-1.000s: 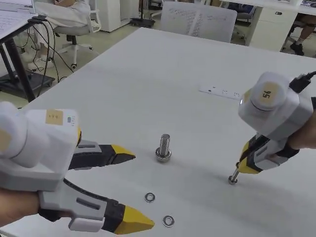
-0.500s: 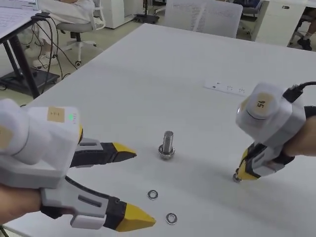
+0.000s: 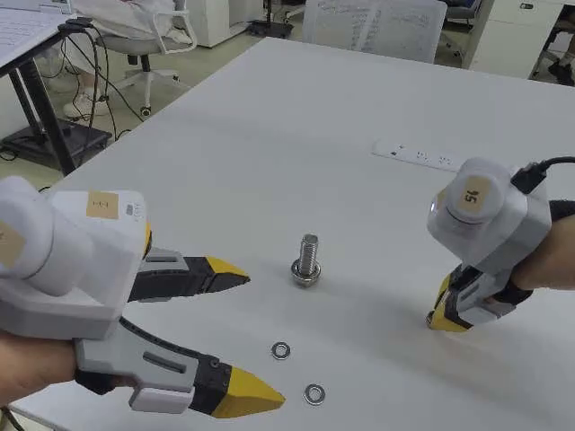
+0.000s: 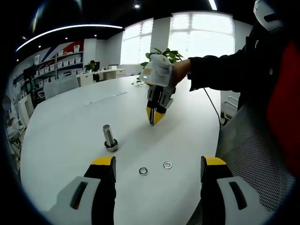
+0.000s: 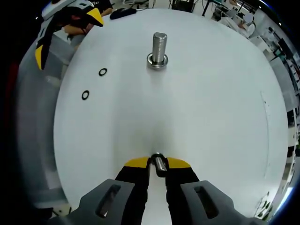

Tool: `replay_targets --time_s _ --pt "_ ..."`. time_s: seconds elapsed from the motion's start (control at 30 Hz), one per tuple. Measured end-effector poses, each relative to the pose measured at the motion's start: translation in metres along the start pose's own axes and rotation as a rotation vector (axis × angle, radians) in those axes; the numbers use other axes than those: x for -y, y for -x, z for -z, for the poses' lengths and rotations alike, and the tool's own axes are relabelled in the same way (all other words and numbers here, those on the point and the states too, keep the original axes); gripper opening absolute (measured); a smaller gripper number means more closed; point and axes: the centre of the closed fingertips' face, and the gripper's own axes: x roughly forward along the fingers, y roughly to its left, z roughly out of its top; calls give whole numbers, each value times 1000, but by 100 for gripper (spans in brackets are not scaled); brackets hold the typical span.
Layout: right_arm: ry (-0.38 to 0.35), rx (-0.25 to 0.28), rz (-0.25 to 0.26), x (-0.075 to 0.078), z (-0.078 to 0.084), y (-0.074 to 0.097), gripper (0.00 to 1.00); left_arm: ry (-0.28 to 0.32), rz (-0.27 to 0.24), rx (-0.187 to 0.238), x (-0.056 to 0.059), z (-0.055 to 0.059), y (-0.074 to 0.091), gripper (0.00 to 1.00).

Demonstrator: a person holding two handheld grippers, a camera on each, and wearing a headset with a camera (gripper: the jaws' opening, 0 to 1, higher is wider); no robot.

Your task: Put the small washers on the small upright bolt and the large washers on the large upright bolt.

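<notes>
The large bolt (image 3: 307, 259) stands upright mid-table with a washer ring around its foot. Two small washers (image 3: 281, 350) (image 3: 314, 393) lie flat on the table in front of it. My left gripper (image 3: 256, 338) is open at the lower left, and both washers lie just off its yellow fingertips (image 4: 104, 161). At the right, my right gripper (image 3: 446, 320) points down at the table, shut on the small upright bolt (image 5: 159, 164), whose head shows between the yellow tips. In the left gripper view the large bolt (image 4: 109, 138) and the washers (image 4: 144, 171) lie ahead.
A white power strip (image 3: 418, 154) lies on the white table (image 3: 269, 153) behind the right gripper. Office chairs and a desk with cables stand beyond the table's far and left edges. The near table edge runs close under the left gripper.
My right gripper has sunk lower onto the small bolt, which stood visible below its tips a second ago. The left gripper, large bolt and washers have stayed put.
</notes>
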Motion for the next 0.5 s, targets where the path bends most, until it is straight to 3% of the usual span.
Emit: replay_targets --time_s 0.5 --pt "-9 -3 6 -2 5 0 19 -2 6 -1 1 0 -1 73"
